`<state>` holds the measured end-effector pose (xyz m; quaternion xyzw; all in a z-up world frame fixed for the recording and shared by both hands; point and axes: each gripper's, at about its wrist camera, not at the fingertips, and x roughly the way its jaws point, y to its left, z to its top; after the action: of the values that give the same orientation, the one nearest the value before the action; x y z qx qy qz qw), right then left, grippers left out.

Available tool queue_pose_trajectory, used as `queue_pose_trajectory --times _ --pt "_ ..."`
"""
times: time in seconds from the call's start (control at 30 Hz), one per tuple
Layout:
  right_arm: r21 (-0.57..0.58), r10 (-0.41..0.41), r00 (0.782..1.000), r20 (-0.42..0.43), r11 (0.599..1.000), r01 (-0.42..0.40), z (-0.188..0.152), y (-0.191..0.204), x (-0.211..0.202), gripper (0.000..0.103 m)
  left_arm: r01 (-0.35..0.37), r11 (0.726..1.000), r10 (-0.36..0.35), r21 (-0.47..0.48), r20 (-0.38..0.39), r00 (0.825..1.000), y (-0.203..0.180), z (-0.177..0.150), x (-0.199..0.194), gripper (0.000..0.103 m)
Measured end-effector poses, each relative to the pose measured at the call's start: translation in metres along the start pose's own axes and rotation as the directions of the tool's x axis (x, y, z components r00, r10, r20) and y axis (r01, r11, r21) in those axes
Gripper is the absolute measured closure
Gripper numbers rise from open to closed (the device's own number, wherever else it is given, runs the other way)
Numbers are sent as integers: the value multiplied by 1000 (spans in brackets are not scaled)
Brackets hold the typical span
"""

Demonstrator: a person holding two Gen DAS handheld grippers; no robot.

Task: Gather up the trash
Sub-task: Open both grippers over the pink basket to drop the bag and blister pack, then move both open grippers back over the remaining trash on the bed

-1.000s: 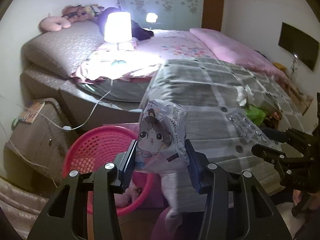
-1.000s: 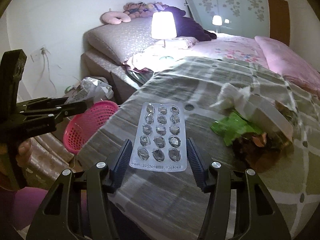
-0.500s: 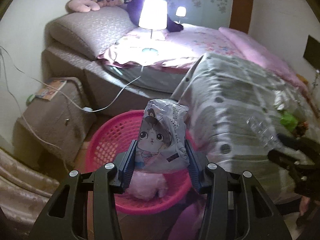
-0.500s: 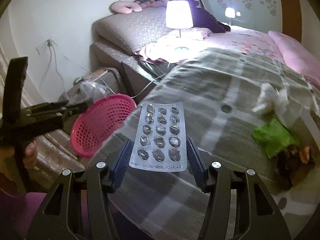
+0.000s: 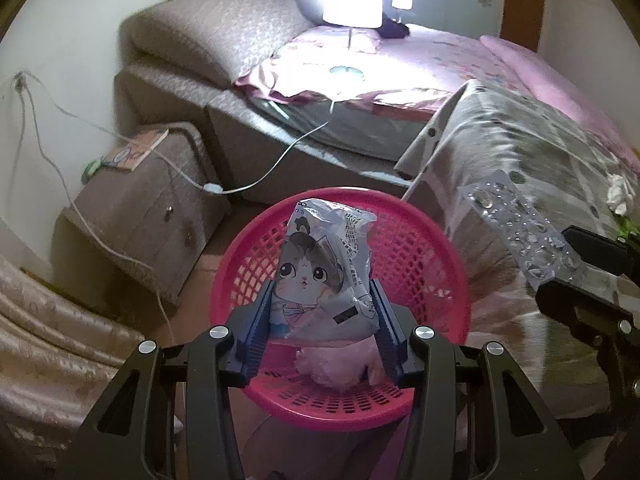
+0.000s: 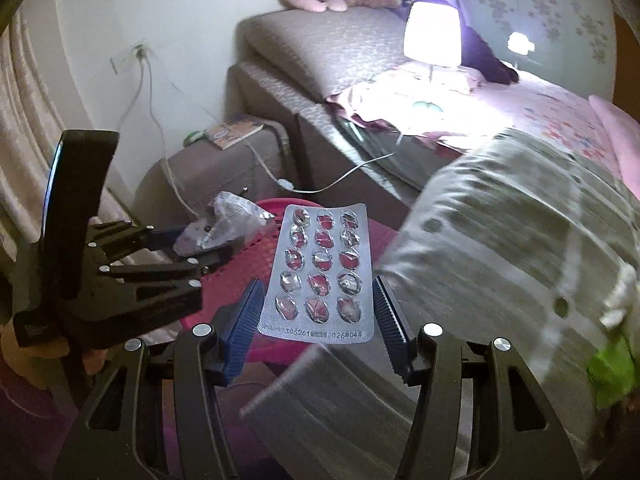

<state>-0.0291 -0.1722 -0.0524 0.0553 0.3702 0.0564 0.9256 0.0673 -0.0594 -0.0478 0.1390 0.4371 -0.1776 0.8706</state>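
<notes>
- The left claw (image 5: pixel 322 322) is clamped on a snack wrapper (image 5: pixel 326 276), which is held upright directly over the pink basket (image 5: pixel 448 280).
- The right claw (image 6: pixel 316 320) is closed on an emptied blister pack (image 6: pixel 318 274), poised at the basket's (image 6: pixel 240 264) edge beside the bed (image 6: pixel 500 216).
- A clean drop is judged to need the wrapper lowered nearer the basket's middle before release, since thin film can drift sideways.
- The blister pack is best carried further over the rim first; a stiff flat sheet can glance off it.
- The wrapper is seen as crinkly, glossy film printed with a cartoon cat.
- The blister pack is a rigid rectangle of burst foil pockets in rows of three.
- The basket is round, moulded plastic lattice, with something pale pink already inside.
</notes>
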Motion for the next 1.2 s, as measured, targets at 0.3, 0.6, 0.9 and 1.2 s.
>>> queue_pose_trajectory --times 0.3,0.6,0.9,1.2 --pt "-36 12 998 -55 999 -14 10 12 29 49 -34 998 33 -47 -25 999 16 2 8 56" --pt "-7 38 995 -94 999 -39 11 9 44 42 -64 995 64 -74 -4 998 22 2 2 44" --pt "22 33 997 -70 999 -31 0 4 30 37 -54 996 54 -74 4 999 18 4 1 43" --pt "55 8 1000 -6 998 -8 -17 -3 -6 33 -18 1000 19 -22 65 998 -3 2 -11 31"
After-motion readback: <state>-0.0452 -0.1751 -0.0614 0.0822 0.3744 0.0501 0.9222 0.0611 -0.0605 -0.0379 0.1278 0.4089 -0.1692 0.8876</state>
